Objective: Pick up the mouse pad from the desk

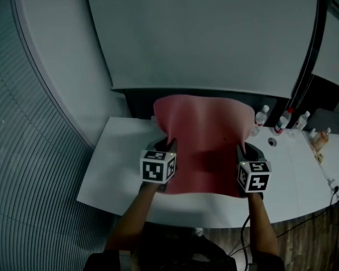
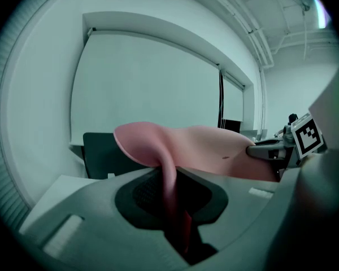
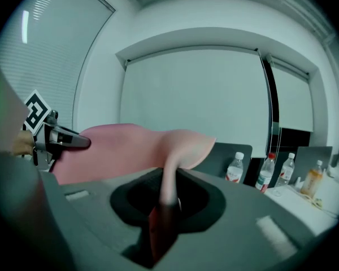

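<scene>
Above the white desk, the pink mouse pad spans nine to three; left gripper pinches its nine-o'clock edge, right gripper its three-o'clock edge, jaws nearly closed.

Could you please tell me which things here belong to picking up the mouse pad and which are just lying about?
Part of the job:
- mouse pad, pinched at both side edges and off the desk
- left gripper
- right gripper
- desk

Just lying about:
- three water bottles at the desk's back right
- orange drink bottle further right
</scene>
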A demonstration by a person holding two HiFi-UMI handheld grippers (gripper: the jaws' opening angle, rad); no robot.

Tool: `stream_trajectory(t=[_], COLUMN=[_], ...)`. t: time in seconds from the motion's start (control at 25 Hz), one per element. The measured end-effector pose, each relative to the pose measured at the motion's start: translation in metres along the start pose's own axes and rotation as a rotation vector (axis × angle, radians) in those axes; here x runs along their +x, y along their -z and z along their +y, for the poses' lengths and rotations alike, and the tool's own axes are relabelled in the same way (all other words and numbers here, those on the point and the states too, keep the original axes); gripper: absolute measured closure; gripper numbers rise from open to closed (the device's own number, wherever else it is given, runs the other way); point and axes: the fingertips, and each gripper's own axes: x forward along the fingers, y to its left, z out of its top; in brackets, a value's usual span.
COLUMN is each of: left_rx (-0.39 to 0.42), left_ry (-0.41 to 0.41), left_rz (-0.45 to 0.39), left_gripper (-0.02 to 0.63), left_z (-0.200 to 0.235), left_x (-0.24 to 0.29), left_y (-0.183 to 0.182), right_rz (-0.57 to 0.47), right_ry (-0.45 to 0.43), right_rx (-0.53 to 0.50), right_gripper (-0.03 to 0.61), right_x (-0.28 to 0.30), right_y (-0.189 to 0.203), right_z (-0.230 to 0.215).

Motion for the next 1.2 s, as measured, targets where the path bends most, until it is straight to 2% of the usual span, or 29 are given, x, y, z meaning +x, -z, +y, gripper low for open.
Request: stream_trajectory(t=[0.36,1.2], left_rx=[0.026,0.098], left_ry=[0.000,-0.039], left_rz=[-0.082,-0.257], left_gripper=[0.560,0.560], left_z=[-0.008,-0.017], left_x=[-0.020,-0.074], left_y=[-0.040,-0.096], right_rz=[-0.073,-0.245], right_ry=[0.040,0.106], right_rx=[-0.029,-0.073], right_gripper=[0.503,0.503], right_x=[-0.023,-0.071], right_y=[-0.036,-0.098], right_z=[-0.006,0.014])
